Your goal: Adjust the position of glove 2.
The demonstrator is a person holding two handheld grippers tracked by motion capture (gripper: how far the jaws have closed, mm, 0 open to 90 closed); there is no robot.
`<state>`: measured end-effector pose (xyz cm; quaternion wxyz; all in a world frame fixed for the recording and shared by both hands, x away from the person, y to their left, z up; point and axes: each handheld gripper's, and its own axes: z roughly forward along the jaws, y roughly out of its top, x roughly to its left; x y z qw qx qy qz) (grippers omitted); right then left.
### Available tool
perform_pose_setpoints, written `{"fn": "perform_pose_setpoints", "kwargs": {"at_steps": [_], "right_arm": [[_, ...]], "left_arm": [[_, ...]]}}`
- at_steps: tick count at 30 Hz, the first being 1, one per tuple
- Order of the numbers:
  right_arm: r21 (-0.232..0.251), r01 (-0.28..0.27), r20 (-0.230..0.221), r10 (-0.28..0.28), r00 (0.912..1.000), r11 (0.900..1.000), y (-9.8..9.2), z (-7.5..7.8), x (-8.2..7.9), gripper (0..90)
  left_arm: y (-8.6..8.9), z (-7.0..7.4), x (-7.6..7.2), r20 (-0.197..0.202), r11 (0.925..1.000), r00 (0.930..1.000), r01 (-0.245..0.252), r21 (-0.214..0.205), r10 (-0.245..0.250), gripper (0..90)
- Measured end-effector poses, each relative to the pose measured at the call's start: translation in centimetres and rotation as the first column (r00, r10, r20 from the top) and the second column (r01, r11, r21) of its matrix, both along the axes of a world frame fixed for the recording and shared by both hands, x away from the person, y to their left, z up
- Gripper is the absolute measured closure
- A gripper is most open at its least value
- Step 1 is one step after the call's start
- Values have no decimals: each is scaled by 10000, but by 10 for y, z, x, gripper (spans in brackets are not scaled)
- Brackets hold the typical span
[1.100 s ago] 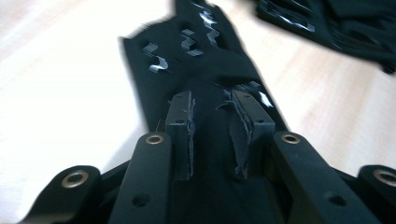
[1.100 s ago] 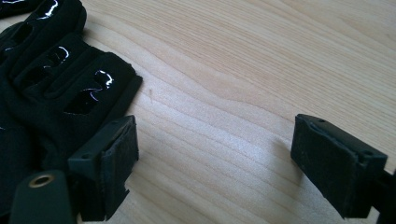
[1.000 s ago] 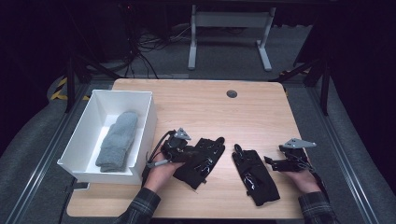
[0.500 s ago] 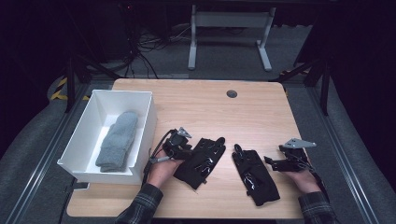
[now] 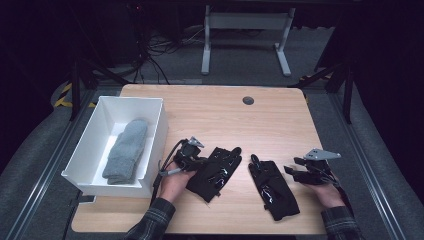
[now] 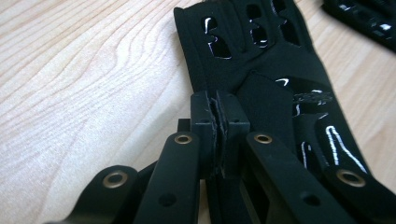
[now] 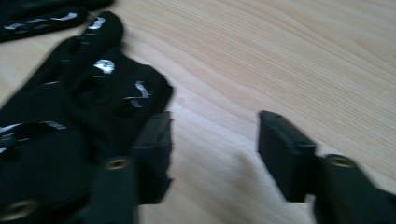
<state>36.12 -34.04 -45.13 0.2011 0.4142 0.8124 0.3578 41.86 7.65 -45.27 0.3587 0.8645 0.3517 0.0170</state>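
Note:
Two black gloves with white markings lie flat on the wooden table [image 5: 210,115]. My left gripper [image 5: 201,161] [image 6: 217,105] sits at the cuff edge of the left glove [image 5: 216,172] [image 6: 261,70]. Its jaws have just been closing and are shut on a thin fold of that edge. My right gripper [image 5: 294,169] [image 7: 217,128] rests at the right side of the right glove [image 5: 274,189] [image 7: 79,107]. Its jaws have just been closing and still stand apart over bare wood. Its left fingertip [image 7: 156,135] touches the glove's edge.
A white bin [image 5: 85,150] stands at the table's left with a folded grey sock [image 5: 126,150] inside, close to my left hand. A round cable hole [image 5: 248,100] sits near the far edge. A metal stand [image 5: 245,30] is on the floor beyond.

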Motion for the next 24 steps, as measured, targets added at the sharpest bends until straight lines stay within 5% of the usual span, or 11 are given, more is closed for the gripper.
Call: {"fn": "perform_pose_setpoints", "kwargs": {"at_steps": [6,19,24], "right_arm": [[-195,-1240,-166,1237,9922,9921,14,10,-23,889],[-251,-2718,-1115,2675,9571,9620,29,-1,-43,899],[-202,-2821,-1125,2782,9539,9592,39,-2,-40,900]], "left_arm": [[6,5,-4,-133,9990,9999,-22,-435,16,872],[10,12,-6,-277,9960,9996,-44,-895,19,873],[11,12,-7,-330,9955,9995,-53,-950,22,873]]}}
